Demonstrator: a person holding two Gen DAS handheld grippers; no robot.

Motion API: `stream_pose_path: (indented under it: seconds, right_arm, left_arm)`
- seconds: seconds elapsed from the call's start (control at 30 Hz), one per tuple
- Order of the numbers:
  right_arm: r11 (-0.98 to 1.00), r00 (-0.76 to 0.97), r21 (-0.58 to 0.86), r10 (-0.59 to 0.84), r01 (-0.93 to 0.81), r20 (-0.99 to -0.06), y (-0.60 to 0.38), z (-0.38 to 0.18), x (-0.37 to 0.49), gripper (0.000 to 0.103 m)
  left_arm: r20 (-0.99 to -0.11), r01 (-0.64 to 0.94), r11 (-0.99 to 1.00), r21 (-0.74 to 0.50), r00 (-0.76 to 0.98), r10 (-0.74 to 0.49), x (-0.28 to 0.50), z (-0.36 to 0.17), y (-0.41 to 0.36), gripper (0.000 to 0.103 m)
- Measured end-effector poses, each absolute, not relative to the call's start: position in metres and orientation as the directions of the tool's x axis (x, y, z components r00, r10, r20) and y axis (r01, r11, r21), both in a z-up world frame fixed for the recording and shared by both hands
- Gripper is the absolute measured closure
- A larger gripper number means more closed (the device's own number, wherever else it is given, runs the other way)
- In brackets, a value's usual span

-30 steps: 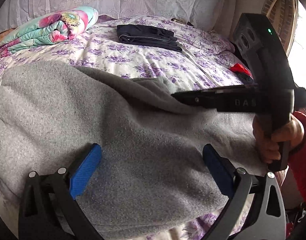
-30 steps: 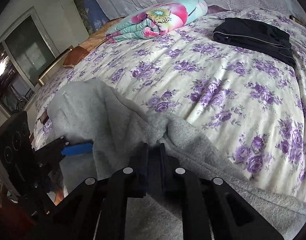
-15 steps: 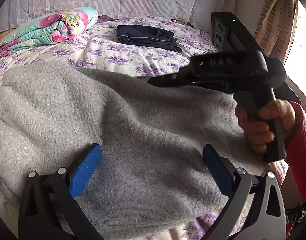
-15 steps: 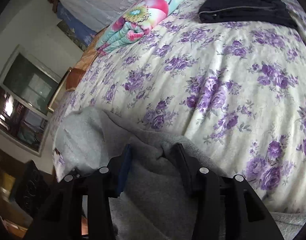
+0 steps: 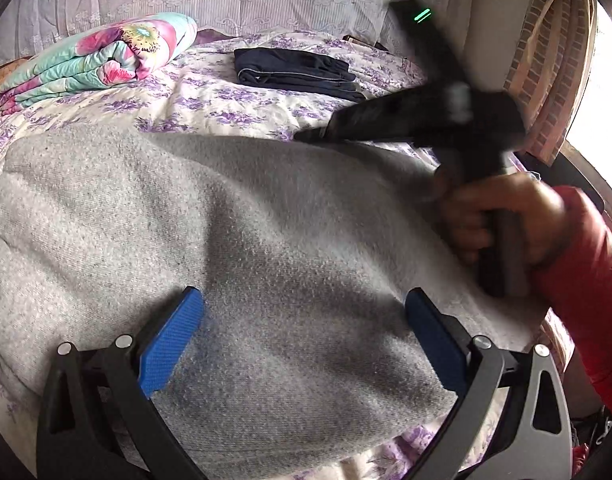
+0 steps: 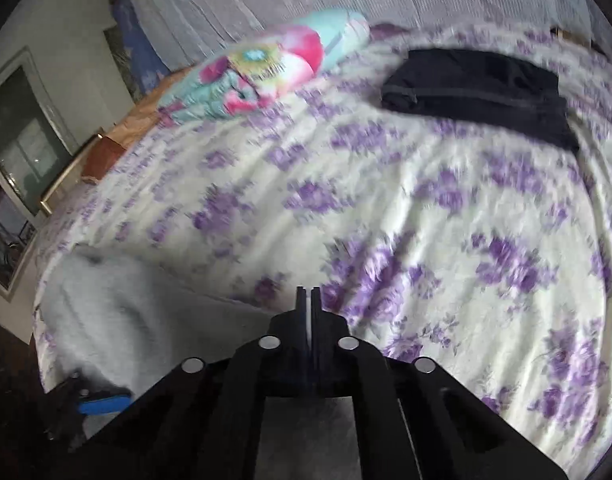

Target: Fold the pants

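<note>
grey pants (image 5: 242, 240): spread flat over the near part of the bedspread (image 5: 210, 100), smooth on top. Far edge runs in a fairly straight line; near edge sits close to the bed's front edge. Looks like at least one fold is in, since it reads as a broad doubled slab, not two separate legs. I can't count layers from here.

left gripper (image 5: 302, 344): jaws wide open, blue pads (image 5: 170, 336) hovering over the near part of the grey pants, one on each side. Nothing pinched; cloth lies under them, not between them.

right gripper (image 6: 308, 300): jaws have just been closing and now stand closed, fingers together, nothing between them. Tips are just past the far edge of the grey pants, over bare bedspread. Left wrist view shows it blurred, held by the person's hand (image 5: 502, 220) with a red sleeve (image 5: 586, 280), at the far right side of the grey pants.

black garment (image 5: 294, 70): already folded, well beyond the grey pants toward the headboard. Probably a finished item.

rolled floral quilt (image 5: 94, 64): far left of the grey pants, not involved.

done: grey pants laid out and flattened, likely a first fold.

left: judging by size, the slab is still much bigger than the black garment, so at least one more fold across, then tidy edges. Neither gripper holds cloth, so next fold needs a fresh grab.
</note>
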State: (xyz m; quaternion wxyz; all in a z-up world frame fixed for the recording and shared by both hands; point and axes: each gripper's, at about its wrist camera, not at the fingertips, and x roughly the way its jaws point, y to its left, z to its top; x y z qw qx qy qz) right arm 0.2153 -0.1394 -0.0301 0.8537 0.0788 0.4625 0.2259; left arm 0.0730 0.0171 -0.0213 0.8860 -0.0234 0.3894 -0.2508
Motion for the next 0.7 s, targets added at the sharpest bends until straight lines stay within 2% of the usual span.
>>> stream_pose_path:
  seconds: [0.07,0.13,0.27,0.33,0.47,0.57,0.63,0.7]
  right_arm:
    - [0.865,0.451,0.417,0.502,-0.280,-0.738,-0.150,-0.038,0.221,0.103]
    - [0.876,0.534,0.408,0.480,-0.256,-0.696,-0.165,-0.019,0.211,0.103]
    - [0.854,0.616,0.366,0.521,-0.370,-0.591,-0.171,0.030,0.164,0.102]
    - [0.834,0.578,0.334,0.547,-0.439,-0.605,-0.157,0.034,0.148,0.102]
    - [0.860,0.456,0.259,0.462,-0.439,-0.760,-0.123,-0.023,0.162,0.103]
    - [0.848,0.458,0.348,0.514,-0.400,-0.725,-0.132,-0.020,0.175,0.103]
    - [0.867,0.516,0.336,0.491,-0.368,-0.702,-0.139,-0.012,0.171,0.103]
    - [0.866,0.558,0.348,0.498,-0.359,-0.664,-0.150,0.000,0.154,0.096]
  left_arm:
    - [-0.680,0.426,0.874,-0.234,0.570,-0.461,0.074,-0.021,0.017,0.005]
    - [-0.678,0.427,0.873,-0.237,0.571,-0.463,0.072,-0.022,0.018,0.005]
    - [-0.674,0.428,0.870,-0.244,0.571,-0.469,0.073,-0.022,0.018,0.005]
    - [-0.675,0.426,0.871,-0.243,0.571,-0.467,0.072,-0.022,0.018,0.005]
    - [-0.685,0.422,0.877,-0.230,0.570,-0.454,0.072,-0.022,0.016,0.005]
    - [-0.700,0.420,0.883,-0.209,0.567,-0.435,0.069,-0.022,0.015,0.005]
    - [-0.701,0.424,0.885,-0.193,0.571,-0.427,0.063,-0.021,0.018,0.005]
    - [-0.696,0.401,0.901,-0.168,0.598,-0.396,0.051,-0.016,0.026,0.005]
